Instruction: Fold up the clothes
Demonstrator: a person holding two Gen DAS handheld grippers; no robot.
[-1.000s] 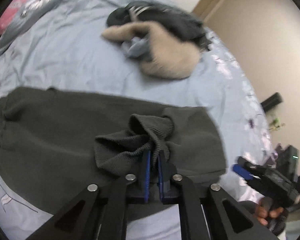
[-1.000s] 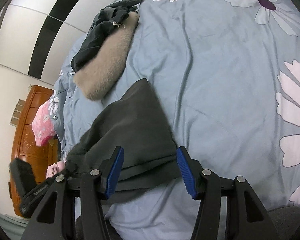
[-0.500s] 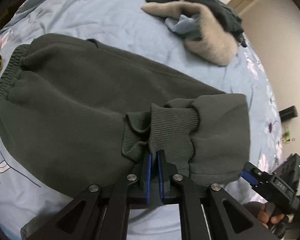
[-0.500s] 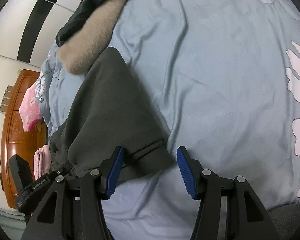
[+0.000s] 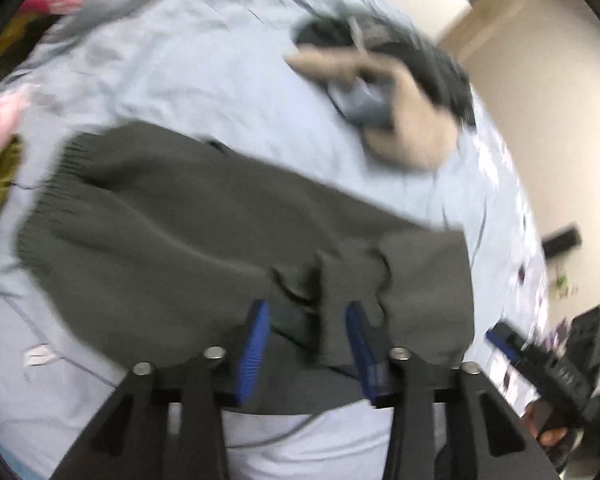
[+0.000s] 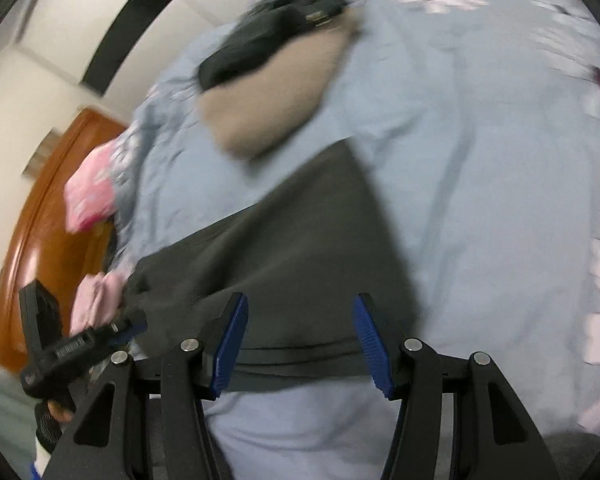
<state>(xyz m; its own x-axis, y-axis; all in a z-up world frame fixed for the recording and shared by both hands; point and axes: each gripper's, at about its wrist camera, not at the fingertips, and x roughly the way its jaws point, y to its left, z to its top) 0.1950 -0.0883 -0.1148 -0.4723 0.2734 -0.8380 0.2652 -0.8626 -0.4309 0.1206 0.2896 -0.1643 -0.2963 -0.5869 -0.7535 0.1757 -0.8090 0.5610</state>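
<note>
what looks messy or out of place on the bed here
The ribbed cuff of the dark grey sweatpants lies bunched on the folded leg, in front of the open left hand-held gripper. Behind, a tan and black clothes pile sits crumpled, unfolded.

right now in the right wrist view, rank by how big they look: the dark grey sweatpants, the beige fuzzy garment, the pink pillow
1. dark grey sweatpants, largest, though nearest the camera, which inflates them
2. beige fuzzy garment
3. pink pillow, smallest, partly hidden at the bed's edge, so its true size is unsure
</note>
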